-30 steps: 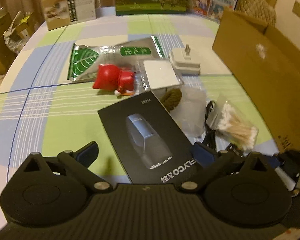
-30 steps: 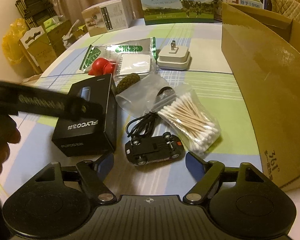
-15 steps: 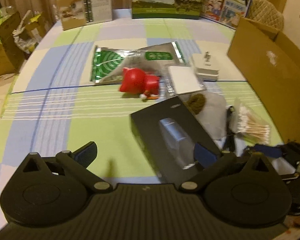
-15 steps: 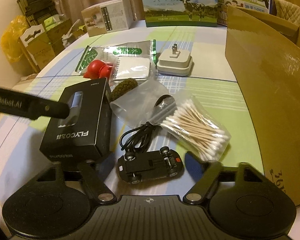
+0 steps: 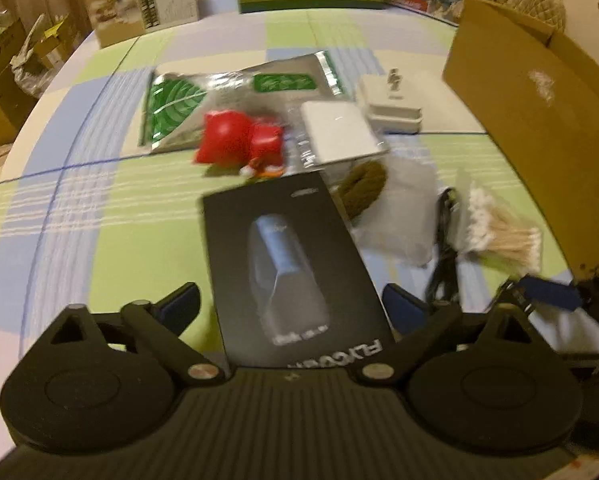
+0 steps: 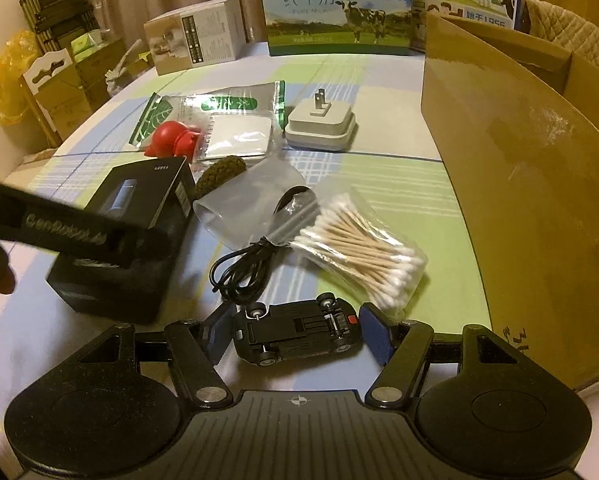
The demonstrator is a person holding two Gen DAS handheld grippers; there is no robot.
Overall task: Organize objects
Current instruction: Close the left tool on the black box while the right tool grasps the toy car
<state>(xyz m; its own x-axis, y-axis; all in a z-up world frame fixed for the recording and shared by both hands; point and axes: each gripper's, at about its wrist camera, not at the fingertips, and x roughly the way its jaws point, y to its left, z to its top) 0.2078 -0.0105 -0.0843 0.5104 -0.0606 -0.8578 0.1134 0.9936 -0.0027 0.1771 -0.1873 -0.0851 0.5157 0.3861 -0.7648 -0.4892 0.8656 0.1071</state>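
The left gripper (image 5: 291, 304) straddles the matte black rectangular box (image 5: 295, 268) on the checked cloth bench (image 5: 99, 216), its jaws just narrowing yet clear of the cardboard. The right gripper (image 6: 295, 332) pinches an upturned black plastic toy car (image 6: 297, 334); crinkly bagged cotton swabs (image 6: 359, 248) lie just beyond.

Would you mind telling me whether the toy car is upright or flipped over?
Flipped over: the toy car shows its underside, wheels and axles facing up.

Dim, warm yellowish indoor light; heavy fisheye bending at edges; left wrist view motion-blurred, right wrist view sharper.
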